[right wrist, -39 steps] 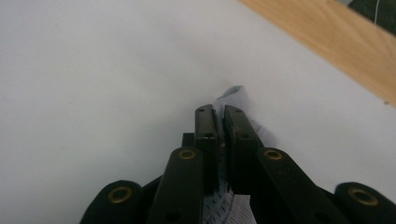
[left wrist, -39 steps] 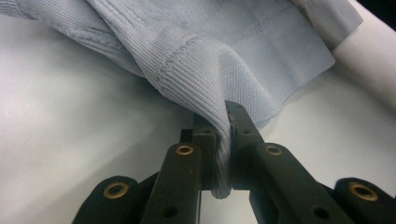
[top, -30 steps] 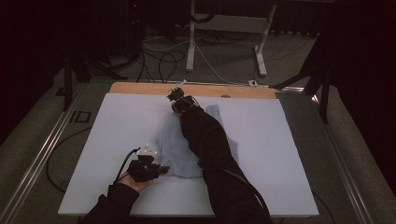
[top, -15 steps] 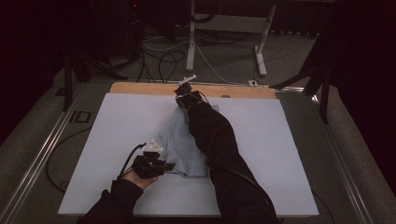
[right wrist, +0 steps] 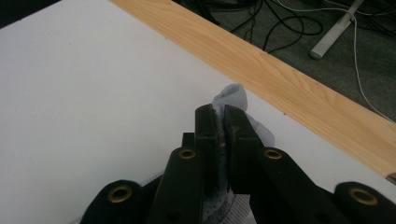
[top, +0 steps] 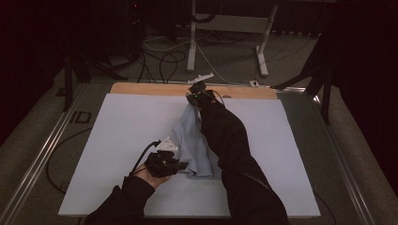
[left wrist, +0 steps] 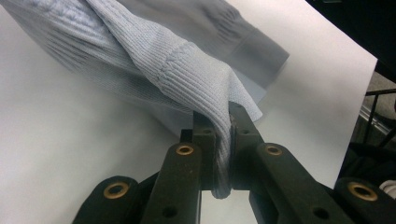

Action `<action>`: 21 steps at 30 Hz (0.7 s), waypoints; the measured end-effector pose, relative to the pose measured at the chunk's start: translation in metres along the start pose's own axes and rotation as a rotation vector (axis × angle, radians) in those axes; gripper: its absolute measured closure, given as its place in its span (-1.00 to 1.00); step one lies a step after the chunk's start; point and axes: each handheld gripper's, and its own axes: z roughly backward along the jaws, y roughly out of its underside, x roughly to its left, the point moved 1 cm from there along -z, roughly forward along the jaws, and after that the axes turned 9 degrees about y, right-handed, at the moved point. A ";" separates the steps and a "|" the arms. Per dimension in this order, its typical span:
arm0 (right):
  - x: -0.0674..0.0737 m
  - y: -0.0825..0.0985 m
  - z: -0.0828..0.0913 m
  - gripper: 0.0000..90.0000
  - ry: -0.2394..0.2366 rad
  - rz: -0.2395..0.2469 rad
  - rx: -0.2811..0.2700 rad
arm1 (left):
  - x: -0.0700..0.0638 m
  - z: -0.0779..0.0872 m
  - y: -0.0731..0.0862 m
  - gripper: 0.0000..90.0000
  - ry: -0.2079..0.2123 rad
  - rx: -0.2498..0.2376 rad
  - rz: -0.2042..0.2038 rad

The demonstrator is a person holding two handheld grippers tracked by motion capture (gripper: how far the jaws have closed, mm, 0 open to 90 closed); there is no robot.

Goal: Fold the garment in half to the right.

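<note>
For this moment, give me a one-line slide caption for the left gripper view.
Left gripper shut on a ribbed edge of a pale blue knit garment, lifting it above the white table.

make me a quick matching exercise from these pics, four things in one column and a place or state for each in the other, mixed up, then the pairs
Things:
1. left gripper
2. right gripper
3. light blue ribbed knit garment
4. pale wooden strip

Places or states:
A. runs along the far edge of the white table top
B. clamped on cloth at the table's far side
C. stretched between the two grippers
D. clamped on a ribbed edge at the table's near side

Pairs: 1-D, 2-B, 3-C, 4-A
</note>
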 end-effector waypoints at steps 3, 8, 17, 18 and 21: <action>-0.007 0.003 0.005 0.91 0.000 -0.006 -0.011 | -0.004 -0.004 -0.007 0.90 0.007 0.001 -0.011; -0.018 0.010 0.011 0.91 -0.005 -0.020 -0.019 | -0.012 -0.013 -0.018 0.90 0.018 0.004 -0.035; -0.038 0.023 0.015 0.90 -0.019 -0.047 -0.034 | -0.021 -0.034 -0.032 0.90 0.037 0.016 -0.051; -0.040 0.024 0.015 0.90 -0.020 -0.046 -0.034 | -0.022 -0.037 -0.033 0.90 0.039 0.017 -0.052; -0.045 0.029 0.014 0.90 -0.034 -0.059 -0.037 | -0.024 -0.045 -0.036 0.90 0.041 0.025 -0.057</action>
